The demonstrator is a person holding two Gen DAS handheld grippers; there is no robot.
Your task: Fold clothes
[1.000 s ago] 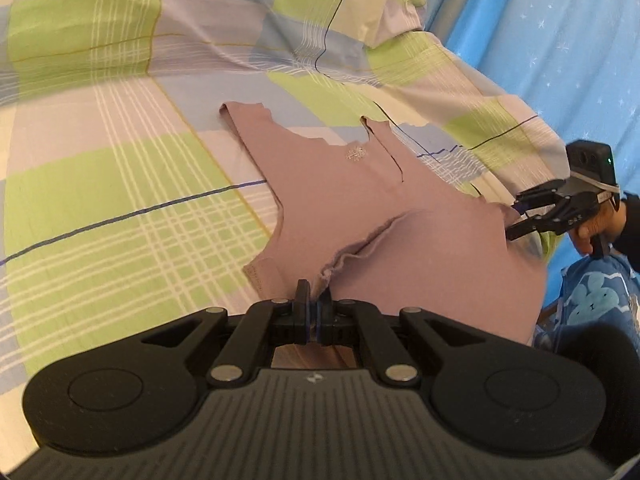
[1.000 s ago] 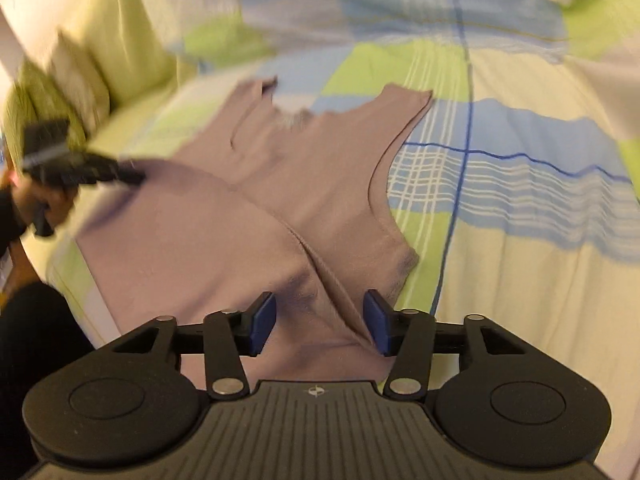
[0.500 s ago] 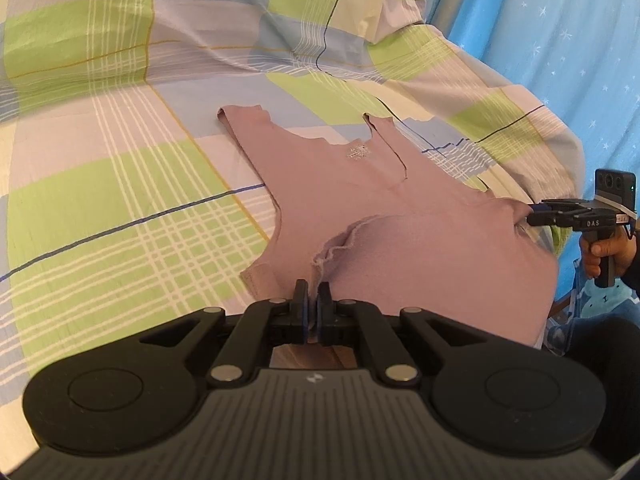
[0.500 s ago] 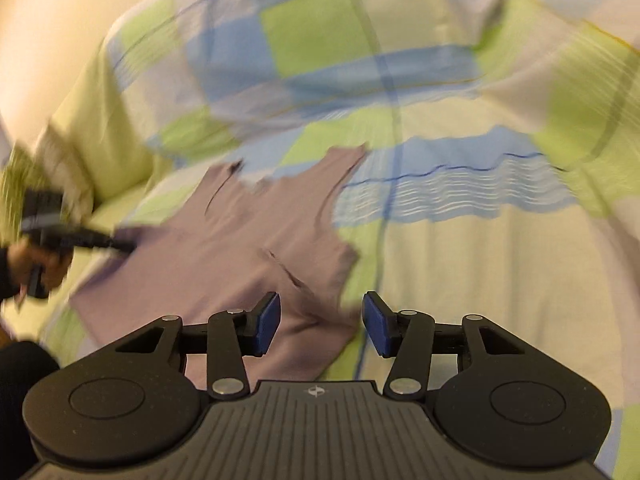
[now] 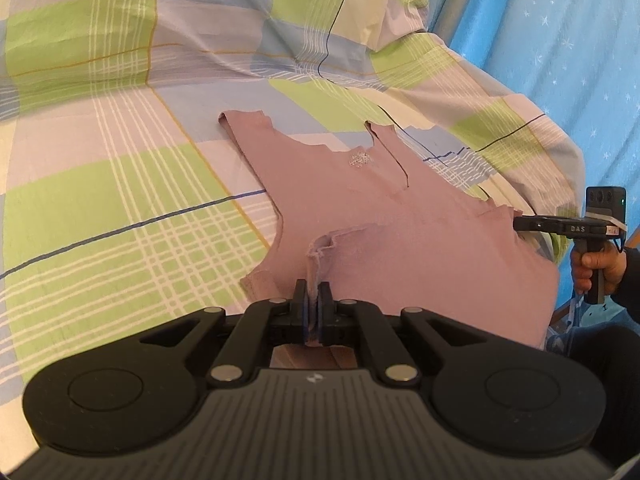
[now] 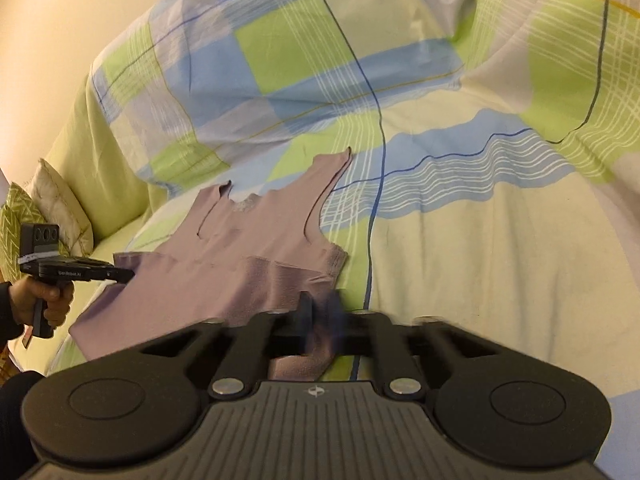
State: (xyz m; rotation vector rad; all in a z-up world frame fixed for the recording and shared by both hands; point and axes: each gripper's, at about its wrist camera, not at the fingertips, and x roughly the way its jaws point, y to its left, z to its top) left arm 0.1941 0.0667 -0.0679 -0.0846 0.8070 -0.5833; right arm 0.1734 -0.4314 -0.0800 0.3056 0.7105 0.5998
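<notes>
Left wrist view showed the left gripper (image 5: 313, 300) clenched on the hem of the mauve tank top (image 5: 360, 208) lying on the checked bedsheet (image 5: 120, 200), its straps pointing away, while the right gripper (image 6: 320, 314), blurred, seemed pinched on the other hem corner.

Tank top (image 5: 360, 216) flat on the bedsheet (image 5: 120, 208), straps toward the far side, hem folded up over the body. Left gripper (image 5: 313, 308) at one hem corner, right gripper (image 6: 320, 316) at the opposite one (blurred, apparently pinching cloth). Cushions (image 6: 44, 208) beyond the bed's edge, behind the left gripper.
</notes>
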